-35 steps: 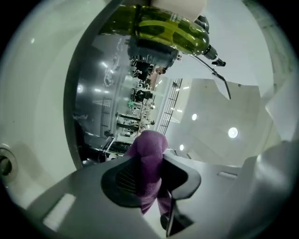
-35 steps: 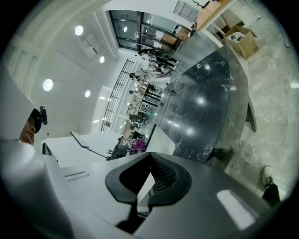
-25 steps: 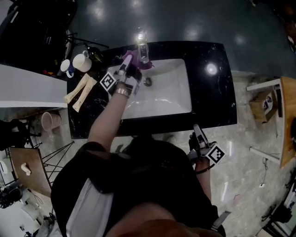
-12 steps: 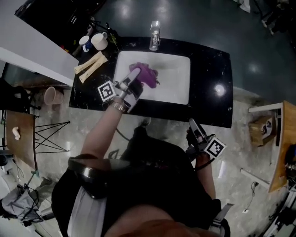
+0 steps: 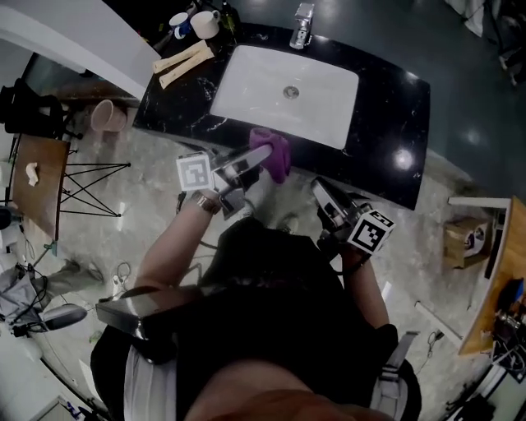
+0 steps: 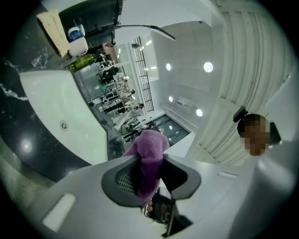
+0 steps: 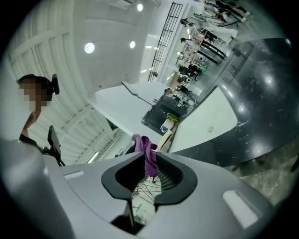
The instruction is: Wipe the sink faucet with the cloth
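Observation:
My left gripper [image 5: 261, 154] is shut on a purple cloth [image 5: 275, 153], held level over the floor just in front of the black counter [image 5: 394, 107]. In the left gripper view the cloth [image 6: 150, 156] is bunched between the jaws. The right gripper [image 5: 319, 187] sits a little to the cloth's right, and its jaws are opening. In the right gripper view the cloth [image 7: 145, 150] hangs in line with the gap of the right gripper [image 7: 149, 173], and the pads do not press on it. The white sink [image 5: 320, 107] and chrome faucet [image 5: 302, 25] lie beyond, away from both grippers.
Two cups [image 5: 201, 23] and pale folded strips [image 5: 185, 59] sit on the counter's left end. A pink bucket [image 5: 104, 115], a wire-legged wooden stool [image 5: 33, 173] and a wooden shelf [image 5: 481, 279] stand on the marble floor around me.
The left gripper pulled the cloth from the faucet, across the basin, to in front of the counter edge. The right gripper rose toward the cloth and its jaws parted.

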`<action>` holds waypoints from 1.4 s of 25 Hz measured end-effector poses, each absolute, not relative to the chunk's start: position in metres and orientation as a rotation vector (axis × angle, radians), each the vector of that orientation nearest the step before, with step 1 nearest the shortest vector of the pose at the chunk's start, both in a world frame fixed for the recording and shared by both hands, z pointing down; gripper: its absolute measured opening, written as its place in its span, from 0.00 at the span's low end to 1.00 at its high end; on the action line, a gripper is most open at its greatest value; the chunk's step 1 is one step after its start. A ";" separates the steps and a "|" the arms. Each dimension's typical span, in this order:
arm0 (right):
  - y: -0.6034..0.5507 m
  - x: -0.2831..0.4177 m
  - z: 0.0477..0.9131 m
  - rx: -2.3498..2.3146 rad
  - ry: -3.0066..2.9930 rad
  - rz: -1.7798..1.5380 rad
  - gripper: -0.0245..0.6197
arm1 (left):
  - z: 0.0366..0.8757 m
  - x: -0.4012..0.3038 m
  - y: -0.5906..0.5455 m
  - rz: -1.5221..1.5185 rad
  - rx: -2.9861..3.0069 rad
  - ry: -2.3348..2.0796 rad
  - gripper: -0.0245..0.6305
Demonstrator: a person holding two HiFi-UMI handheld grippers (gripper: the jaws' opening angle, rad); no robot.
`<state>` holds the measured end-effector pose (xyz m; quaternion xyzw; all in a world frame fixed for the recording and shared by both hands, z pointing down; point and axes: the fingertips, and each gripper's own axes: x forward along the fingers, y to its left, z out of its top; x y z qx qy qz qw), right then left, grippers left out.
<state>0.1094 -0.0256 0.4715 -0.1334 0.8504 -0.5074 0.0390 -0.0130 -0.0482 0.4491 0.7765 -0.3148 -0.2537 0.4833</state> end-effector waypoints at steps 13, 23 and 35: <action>0.066 0.027 0.476 -0.258 3.134 -1.169 0.39 | 0.459 -0.022 0.045 -0.589 1.941 -0.812 0.20; 0.156 -0.002 0.479 -0.204 3.257 -1.102 0.33 | 0.448 -0.017 0.126 -0.613 1.911 -0.704 0.20; 0.189 0.079 0.479 -0.609 3.013 -1.295 0.18 | 0.460 0.026 0.171 -0.552 1.968 -0.467 0.22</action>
